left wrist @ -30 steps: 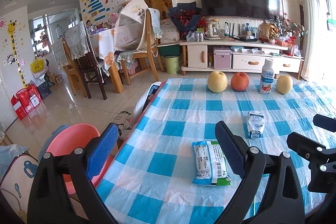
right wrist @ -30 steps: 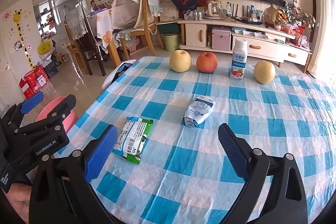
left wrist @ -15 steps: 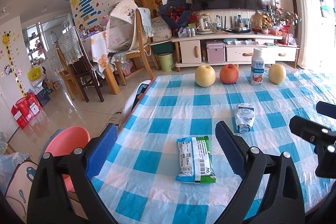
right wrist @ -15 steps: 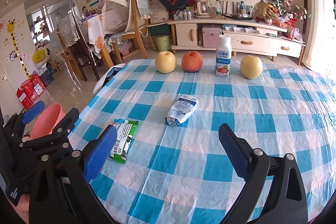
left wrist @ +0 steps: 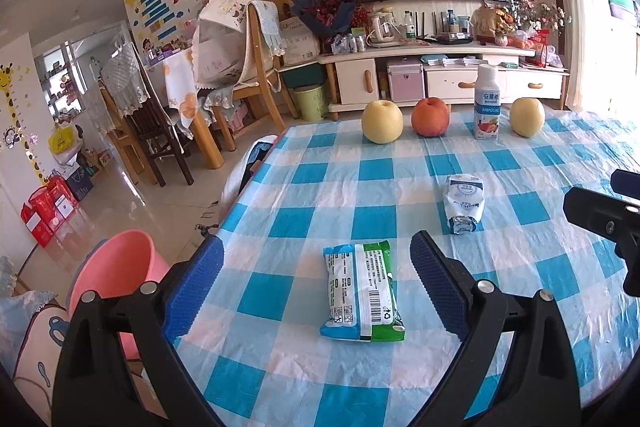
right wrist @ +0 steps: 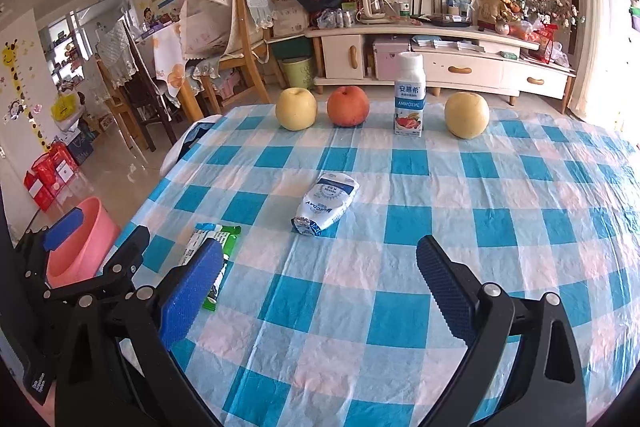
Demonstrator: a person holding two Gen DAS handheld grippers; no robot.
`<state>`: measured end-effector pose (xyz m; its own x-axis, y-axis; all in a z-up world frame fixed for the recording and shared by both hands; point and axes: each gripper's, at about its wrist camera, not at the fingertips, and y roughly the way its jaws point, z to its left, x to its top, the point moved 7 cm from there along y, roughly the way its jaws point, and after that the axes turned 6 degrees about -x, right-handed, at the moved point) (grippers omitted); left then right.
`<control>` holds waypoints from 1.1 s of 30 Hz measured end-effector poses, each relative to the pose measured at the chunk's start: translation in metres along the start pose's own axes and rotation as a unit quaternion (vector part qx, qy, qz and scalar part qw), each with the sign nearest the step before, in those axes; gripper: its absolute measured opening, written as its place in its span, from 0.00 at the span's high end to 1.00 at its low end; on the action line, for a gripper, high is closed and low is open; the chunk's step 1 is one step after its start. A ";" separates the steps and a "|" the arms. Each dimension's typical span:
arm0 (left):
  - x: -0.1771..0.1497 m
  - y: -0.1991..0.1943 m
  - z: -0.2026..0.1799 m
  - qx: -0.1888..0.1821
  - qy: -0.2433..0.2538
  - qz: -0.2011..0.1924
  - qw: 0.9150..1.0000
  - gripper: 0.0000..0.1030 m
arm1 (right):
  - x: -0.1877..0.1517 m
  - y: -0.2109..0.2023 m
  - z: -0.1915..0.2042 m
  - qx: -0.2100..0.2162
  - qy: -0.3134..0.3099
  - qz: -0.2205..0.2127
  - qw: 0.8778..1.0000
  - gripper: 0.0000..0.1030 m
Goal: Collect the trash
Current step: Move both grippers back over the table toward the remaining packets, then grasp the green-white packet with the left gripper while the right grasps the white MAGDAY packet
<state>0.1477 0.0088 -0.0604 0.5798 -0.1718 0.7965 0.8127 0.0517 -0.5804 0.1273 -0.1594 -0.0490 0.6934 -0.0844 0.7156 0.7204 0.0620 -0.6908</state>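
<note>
A green and white snack wrapper (left wrist: pixel 362 291) lies flat on the blue checked tablecloth (left wrist: pixel 312 187), between the fingers of my open, empty left gripper (left wrist: pixel 316 275). A crumpled white and blue pouch (left wrist: pixel 464 202) lies farther in, to its right. In the right wrist view the pouch (right wrist: pixel 326 203) lies ahead of my open, empty right gripper (right wrist: pixel 320 281), and the wrapper (right wrist: pixel 212 247) is partly hidden by its left finger. A pink bin (left wrist: pixel 114 273) stands on the floor left of the table; it also shows in the right wrist view (right wrist: pixel 80 243).
Two yellow pears (left wrist: pixel 382 121) (left wrist: pixel 528 117), a red apple (left wrist: pixel 430 116) and a white drink bottle (left wrist: pixel 487 103) stand in a row at the table's far edge. Chairs (left wrist: pixel 240 67) and a TV cabinet (left wrist: pixel 440 79) stand beyond. The left gripper's body (right wrist: pixel 80 267) is at the right view's left.
Both grippers have drawn back and risen a little, so the table items look smaller and farther off. The wrapper now sits centred between the left fingers. Both stay open.
</note>
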 end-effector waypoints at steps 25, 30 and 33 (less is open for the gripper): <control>-0.047 0.070 -0.006 -0.126 -0.054 0.081 0.987 0.08 | -0.008 0.090 -0.005 -0.004 0.016 0.088 0.996 0.07; -0.053 0.084 -0.007 -0.122 -0.054 0.096 0.986 0.08 | -0.004 0.117 0.002 0.007 0.019 0.110 0.994 0.07; -0.052 0.091 -0.008 -0.119 -0.048 0.102 0.986 0.08 | -0.004 0.131 0.005 0.006 0.013 0.121 0.993 0.07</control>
<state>0.1905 0.0142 -0.1562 0.7424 -0.0869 0.6643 0.6481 -0.1579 -0.7450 0.2189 -0.1456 -0.1418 0.8459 -0.0919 0.5254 0.5327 0.0958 -0.8409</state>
